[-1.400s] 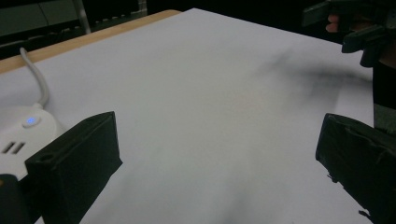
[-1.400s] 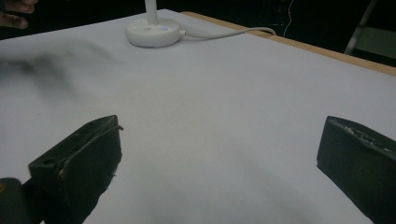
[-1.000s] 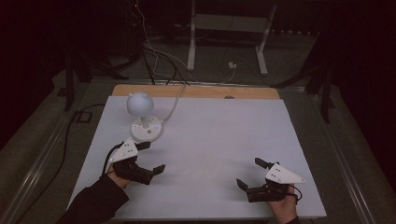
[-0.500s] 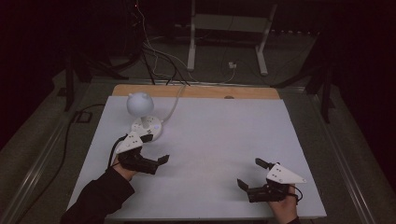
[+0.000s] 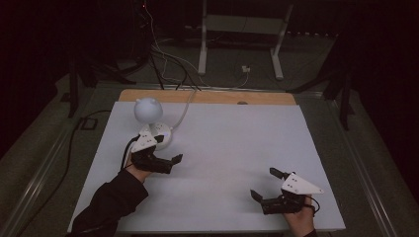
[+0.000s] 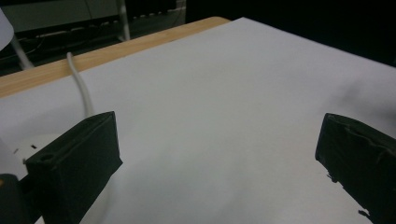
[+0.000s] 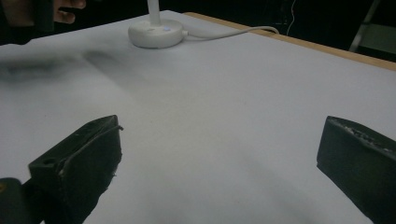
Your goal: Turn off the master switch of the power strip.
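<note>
A small white lamp with a round head (image 5: pixel 147 109) stands on its disc base (image 5: pixel 162 137) at the table's far left. My left gripper (image 5: pixel 169 149) sits just in front of and beside that base, open, with nothing between its jaws. In the left gripper view its own gripper (image 6: pixel 219 149) spans bare white tabletop, with the lamp base (image 6: pixel 28 142) at the left edge. My right gripper (image 5: pixel 265 183) rests near the front right edge, open and empty. The right gripper view shows its gripper (image 7: pixel 219 158) over bare table and the lamp base (image 7: pixel 155 32) far off.
The white table board (image 5: pixel 237 148) has a wooden strip (image 5: pixel 207 97) along its far edge. The lamp's white cable (image 5: pixel 184 111) runs off the back. Beyond the table are floor cables and a metal stand (image 5: pixel 239 34). The other hand (image 7: pixel 28 11) appears top left in the right gripper view.
My left gripper has moved forward and slightly right, closing in on the lamp base. The right gripper has stayed where it was.
</note>
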`<move>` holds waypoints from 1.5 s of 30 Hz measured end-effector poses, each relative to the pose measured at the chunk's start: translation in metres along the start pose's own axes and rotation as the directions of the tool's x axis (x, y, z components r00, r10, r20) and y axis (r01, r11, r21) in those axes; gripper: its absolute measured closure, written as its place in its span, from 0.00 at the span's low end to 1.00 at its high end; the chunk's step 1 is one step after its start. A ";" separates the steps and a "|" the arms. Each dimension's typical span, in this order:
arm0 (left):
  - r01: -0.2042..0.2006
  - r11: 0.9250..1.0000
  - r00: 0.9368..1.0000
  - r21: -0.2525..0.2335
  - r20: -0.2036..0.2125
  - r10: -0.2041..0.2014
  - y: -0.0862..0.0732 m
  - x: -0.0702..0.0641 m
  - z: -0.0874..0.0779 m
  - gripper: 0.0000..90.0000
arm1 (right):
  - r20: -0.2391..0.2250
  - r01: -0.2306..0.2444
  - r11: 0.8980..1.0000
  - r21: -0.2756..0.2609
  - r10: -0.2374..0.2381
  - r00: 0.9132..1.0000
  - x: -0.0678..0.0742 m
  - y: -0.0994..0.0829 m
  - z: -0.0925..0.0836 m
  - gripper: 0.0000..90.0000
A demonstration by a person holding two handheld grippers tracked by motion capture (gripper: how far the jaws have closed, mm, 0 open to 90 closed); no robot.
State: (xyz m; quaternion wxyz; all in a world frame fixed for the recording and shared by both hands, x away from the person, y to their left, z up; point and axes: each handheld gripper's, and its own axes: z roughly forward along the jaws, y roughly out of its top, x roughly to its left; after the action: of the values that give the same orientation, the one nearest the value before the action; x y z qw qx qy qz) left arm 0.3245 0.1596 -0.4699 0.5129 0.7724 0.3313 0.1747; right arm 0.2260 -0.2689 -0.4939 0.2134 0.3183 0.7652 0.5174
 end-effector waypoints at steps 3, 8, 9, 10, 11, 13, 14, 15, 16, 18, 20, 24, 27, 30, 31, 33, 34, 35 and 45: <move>0.007 1.000 1.000 0.004 -0.018 -0.006 0.001 0.005 0.005 0.01 | -0.001 0.001 1.000 0.001 -0.001 1.000 0.000 0.000 0.000 0.00; 0.023 1.000 0.998 0.014 -0.057 -0.022 0.002 0.014 0.013 0.01 | -0.002 -0.005 1.000 0.003 0.005 1.000 0.000 -0.001 0.000 0.00; 0.026 1.000 0.998 0.013 -0.060 -0.025 0.002 0.015 0.014 0.01 | -0.002 -0.003 1.000 0.003 0.003 1.000 0.000 -0.001 0.000 0.00; 0.030 0.999 0.997 0.017 -0.067 -0.029 0.003 0.017 0.015 0.01 | -0.002 -0.005 1.000 0.002 0.005 1.000 0.000 -0.001 0.000 0.00; 0.030 0.999 0.996 0.021 -0.085 -0.028 0.003 0.018 0.016 0.01 | -0.003 -0.006 1.000 0.002 0.006 1.000 -0.001 -0.001 0.000 0.00; 0.032 0.999 0.995 0.020 -0.091 -0.030 0.004 0.020 0.019 0.01 | -0.005 -0.008 1.000 0.006 0.008 1.000 -0.001 -0.001 0.000 0.00; 0.026 0.999 0.994 0.024 -0.103 -0.023 0.004 0.020 0.020 0.01 | -0.005 -0.006 1.000 0.008 0.006 1.000 0.000 -0.001 0.001 0.00; 0.017 0.999 0.993 0.028 -0.115 -0.014 0.005 0.021 0.021 0.01 | -0.006 -0.004 1.000 0.008 0.004 1.000 0.000 -0.001 0.001 0.00; 0.016 0.999 0.992 0.030 -0.127 -0.012 0.005 0.021 0.022 0.01 | -0.005 -0.005 1.000 0.006 0.005 1.000 0.000 -0.001 0.001 0.00; 0.024 0.999 0.986 0.036 -0.163 -0.018 0.005 0.021 0.025 0.01 | -0.006 -0.009 1.000 0.005 0.009 1.000 0.000 -0.001 0.001 0.00; 0.045 0.998 0.982 0.037 -0.185 -0.037 0.005 0.020 0.027 0.01 | -0.006 -0.006 1.000 0.008 0.006 1.000 0.000 -0.001 0.001 0.00; 0.061 0.997 0.973 0.051 -0.225 -0.048 0.004 0.020 0.031 0.02 | -0.008 -0.012 1.000 0.004 0.012 1.000 -0.001 -0.001 0.001 0.00; 0.044 0.996 0.967 0.080 -0.253 -0.022 0.003 0.019 0.035 0.06 | -0.009 -0.009 1.000 0.005 0.009 1.000 -0.001 -0.001 0.001 0.00; 0.043 0.995 0.958 0.089 -0.286 -0.016 0.003 0.018 0.038 0.14 | -0.011 -0.015 1.000 0.002 0.015 1.000 -0.001 -0.001 0.001 0.00; 0.043 0.995 0.954 0.088 -0.298 -0.015 0.003 0.017 0.039 0.14 | -0.012 -0.015 1.000 0.005 0.015 1.000 -0.001 -0.001 0.001 0.00; 0.042 0.994 0.952 0.096 -0.307 -0.011 0.004 0.017 0.040 0.18 | -0.011 -0.016 1.000 0.003 0.016 1.000 -0.001 -0.001 0.001 0.00; 0.042 0.995 0.951 0.094 -0.310 -0.011 0.004 0.017 0.041 0.19 | -0.012 -0.018 1.000 0.002 0.018 1.000 -0.001 -0.001 0.001 0.00; 0.047 0.995 0.949 0.092 -0.313 -0.016 0.005 0.017 0.041 0.20 | -0.012 -0.019 1.000 0.002 0.019 1.000 -0.001 -0.001 0.000 0.00; 0.078 0.994 0.917 0.074 -0.395 -0.043 0.005 0.022 0.046 0.57 | -0.012 -0.020 1.000 0.003 0.020 1.000 -0.002 -0.002 0.001 0.00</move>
State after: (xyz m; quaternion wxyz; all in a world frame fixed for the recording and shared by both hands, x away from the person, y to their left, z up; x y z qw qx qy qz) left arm 0.3698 0.1420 -0.4856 0.4065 0.7329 0.4586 0.2955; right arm 0.2273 -0.2701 -0.4957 0.2031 0.3231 0.7640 0.5202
